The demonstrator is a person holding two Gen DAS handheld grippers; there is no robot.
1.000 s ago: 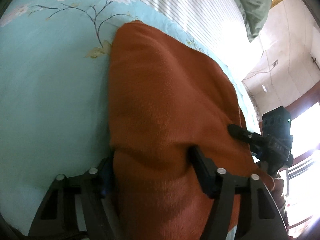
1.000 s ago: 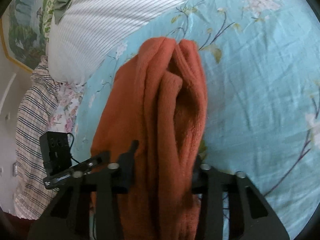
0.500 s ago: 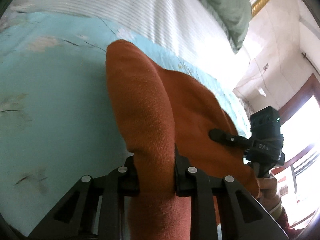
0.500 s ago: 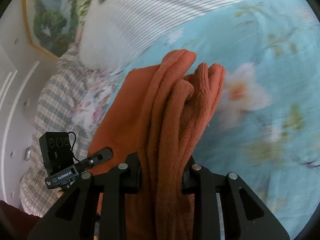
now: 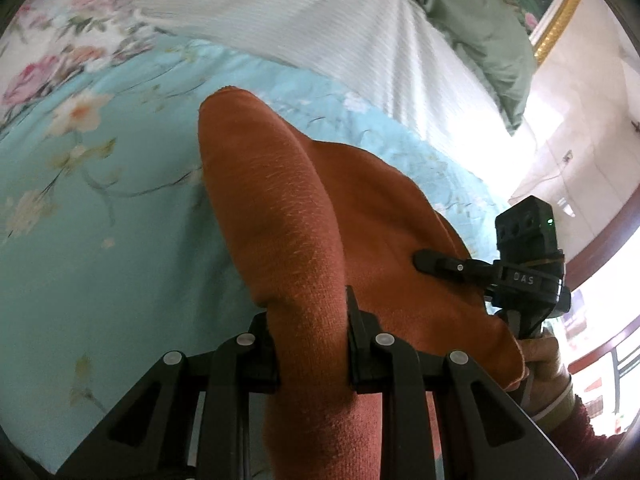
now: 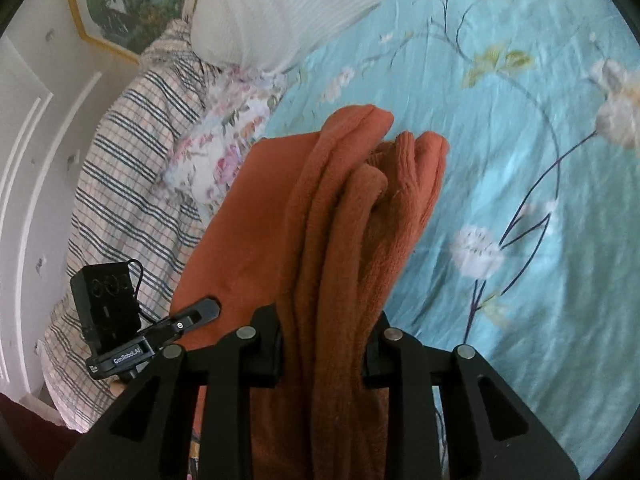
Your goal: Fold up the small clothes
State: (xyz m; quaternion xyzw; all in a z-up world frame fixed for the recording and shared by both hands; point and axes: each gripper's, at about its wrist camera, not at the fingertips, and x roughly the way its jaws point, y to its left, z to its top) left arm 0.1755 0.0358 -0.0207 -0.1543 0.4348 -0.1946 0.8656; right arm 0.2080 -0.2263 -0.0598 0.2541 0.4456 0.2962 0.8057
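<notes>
A rust-orange knitted garment (image 5: 280, 208) hangs bunched between both grippers above the light blue floral bedsheet (image 5: 80, 240). My left gripper (image 5: 310, 344) is shut on one thick fold of it, the pads pressing the cloth from both sides. My right gripper (image 6: 324, 348) is shut on several gathered layers of the same garment (image 6: 340, 208). In the left wrist view the right gripper (image 5: 440, 262) shows at the garment's far edge, held by a hand (image 5: 540, 356). In the right wrist view the left gripper (image 6: 200, 312) shows at the lower left beside the flat part of the cloth.
A white striped pillow (image 5: 320, 28) and a green pillow (image 5: 480, 20) lie at the head of the bed. A plaid blanket (image 6: 120, 152) and flowered fabric (image 6: 224, 152) lie along the bed's left side. A framed picture (image 6: 120, 4) hangs on the wall.
The left gripper closed on a fold of the orange garment. Both grippers then carried it across the bed toward the pillows, and the cloth now hangs more bunched.
</notes>
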